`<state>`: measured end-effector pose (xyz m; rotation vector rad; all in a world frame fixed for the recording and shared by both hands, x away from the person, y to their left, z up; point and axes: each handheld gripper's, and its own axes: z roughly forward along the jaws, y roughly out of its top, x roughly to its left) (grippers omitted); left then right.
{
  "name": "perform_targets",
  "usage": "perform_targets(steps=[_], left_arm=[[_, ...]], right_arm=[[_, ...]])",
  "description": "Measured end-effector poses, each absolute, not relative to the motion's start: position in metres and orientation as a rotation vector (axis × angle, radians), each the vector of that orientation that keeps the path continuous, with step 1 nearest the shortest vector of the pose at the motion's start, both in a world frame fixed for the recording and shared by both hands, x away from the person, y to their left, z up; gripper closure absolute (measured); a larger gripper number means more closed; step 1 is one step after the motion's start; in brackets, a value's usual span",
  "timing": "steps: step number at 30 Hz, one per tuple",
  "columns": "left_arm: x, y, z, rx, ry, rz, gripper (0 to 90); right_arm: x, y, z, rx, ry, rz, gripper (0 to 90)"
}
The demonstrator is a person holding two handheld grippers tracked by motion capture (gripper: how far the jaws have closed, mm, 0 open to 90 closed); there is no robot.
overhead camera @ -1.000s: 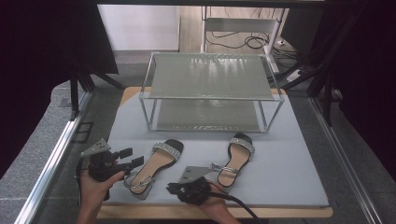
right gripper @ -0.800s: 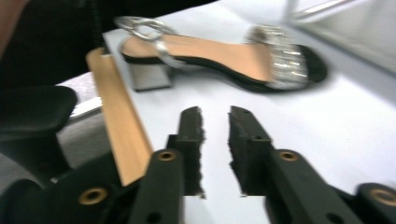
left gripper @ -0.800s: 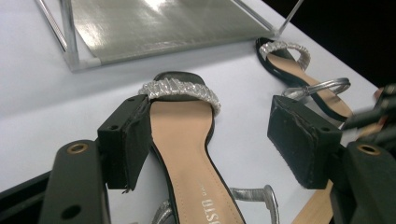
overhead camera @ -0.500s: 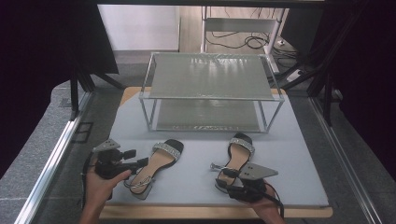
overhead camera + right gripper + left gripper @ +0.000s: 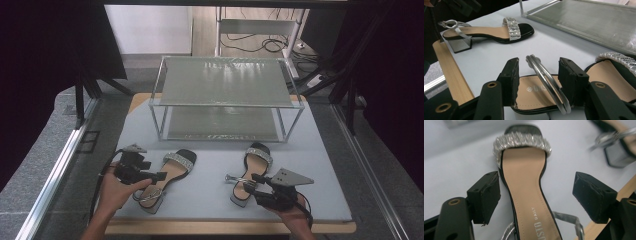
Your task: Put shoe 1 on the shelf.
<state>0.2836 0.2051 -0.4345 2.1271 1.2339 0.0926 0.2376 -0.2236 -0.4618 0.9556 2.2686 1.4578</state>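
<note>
Two black sandals with glittering silver toe bands lie on the grey mat (image 5: 210, 197). My left gripper (image 5: 156, 176) is at the left sandal (image 5: 175, 170). In the left gripper view its gripper (image 5: 537, 182) stands open, having just opened wider. Its pads are clear of either side of the tan insole (image 5: 524, 175). My right gripper (image 5: 251, 181) is at the heel of the right sandal (image 5: 257, 161). Its jaws have just been opening too: the gripper (image 5: 539, 66) is open, with the silver ankle strap (image 5: 546, 77) standing loose between the pads.
A two-tier metal-framed rack (image 5: 225, 97) with grey shelves stands on the mat behind the sandals. A wooden table edge (image 5: 200, 227) runs along the front. A metal rail (image 5: 60, 165) borders the left side. The left sandal (image 5: 489, 31) lies beyond the right gripper.
My right hand has swung from the mat's middle to the right sandal's heel, and its jaws have opened. My left hand has shifted right, over the left sandal.
</note>
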Motion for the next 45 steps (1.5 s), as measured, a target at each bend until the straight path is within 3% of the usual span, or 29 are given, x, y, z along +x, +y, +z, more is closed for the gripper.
perform_targets(steps=[12,17,20,23,35,45], left_arm=[[0.308,0.168,-0.468,2.442,1.303,0.014,15.5],[0.312,0.161,-0.479,2.508,1.35,0.005,18.2],[0.314,0.158,-0.483,2.525,1.374,0.019,24.3],[0.316,0.157,-0.485,2.515,1.406,0.045,33.4],[0.315,0.17,-0.483,2.432,1.439,0.022,41.0],[0.316,0.185,-0.476,2.329,1.409,-0.046,41.8]], right_arm=[[0.237,-0.218,-0.467,0.964,2.293,1.425,49.9],[0.236,-0.218,-0.466,0.959,2.291,1.421,49.7],[0.236,-0.218,-0.465,0.963,2.289,1.421,49.5],[0.235,-0.217,-0.466,0.959,2.291,1.416,49.4],[0.236,-0.218,-0.465,0.973,2.281,1.407,49.4],[0.235,-0.222,-0.464,0.99,2.254,1.416,49.3]])
